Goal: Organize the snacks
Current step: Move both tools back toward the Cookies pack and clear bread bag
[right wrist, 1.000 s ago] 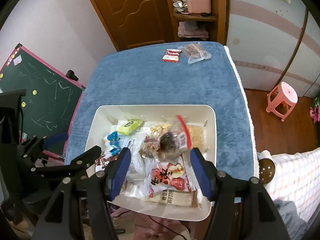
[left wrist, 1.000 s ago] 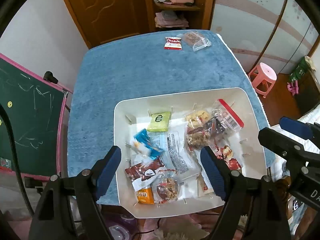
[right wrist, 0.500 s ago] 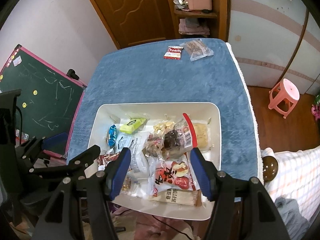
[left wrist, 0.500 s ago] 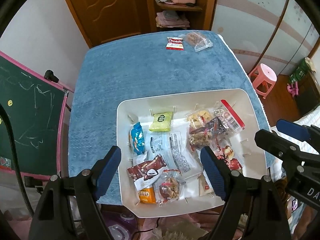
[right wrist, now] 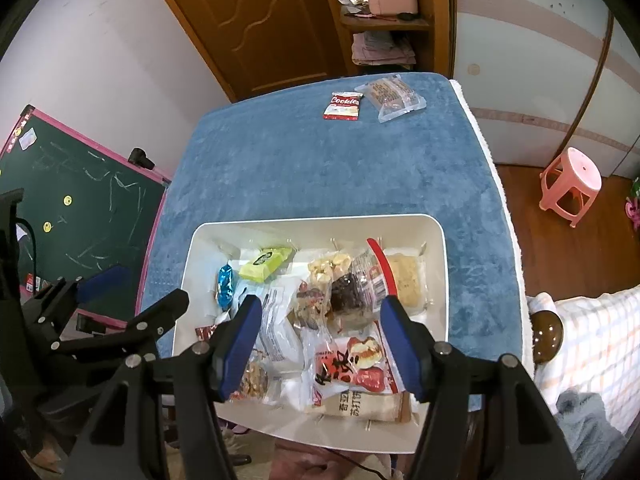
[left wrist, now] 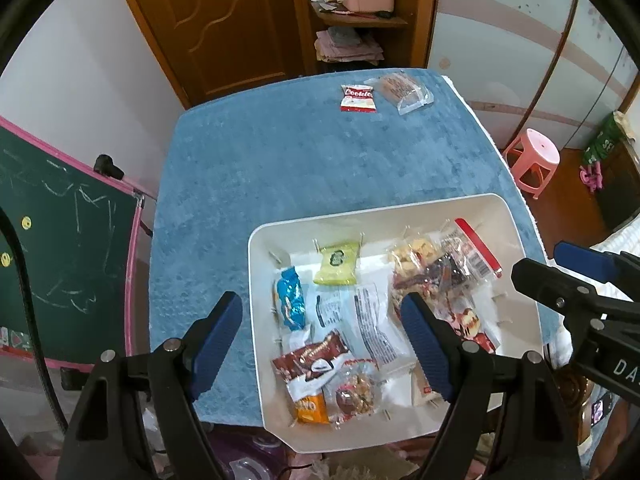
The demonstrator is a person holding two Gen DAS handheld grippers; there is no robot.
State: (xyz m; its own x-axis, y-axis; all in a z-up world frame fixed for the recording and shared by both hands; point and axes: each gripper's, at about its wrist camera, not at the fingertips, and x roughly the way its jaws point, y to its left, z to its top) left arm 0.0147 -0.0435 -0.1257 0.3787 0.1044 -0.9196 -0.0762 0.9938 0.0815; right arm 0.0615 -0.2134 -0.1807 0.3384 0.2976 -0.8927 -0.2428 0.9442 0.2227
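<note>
Two grippers, both spread wide, nothing held. Left gripper (left wrist: 322,340) hovers above the near-left part of the white bin (left wrist: 256,280); its left finger sits over the blue tablecloth (left wrist: 280,168) outside the bin wall, its right finger over the snack pile. Between its fingers: blue candy packet (left wrist: 291,300), green packet (left wrist: 337,263), brown chocolate packet (left wrist: 312,360), orange packet (left wrist: 310,408). Right gripper (right wrist: 320,344) hangs over the bin's near half, red-and-white snack bag (right wrist: 352,364) and soda cracker pack (right wrist: 360,404) between its fingers. Far ahead of both, at the cloth's far edge, red Cookies packet (right wrist: 343,106) lies just beside a clear-wrapped brown snack (right wrist: 394,96).
</note>
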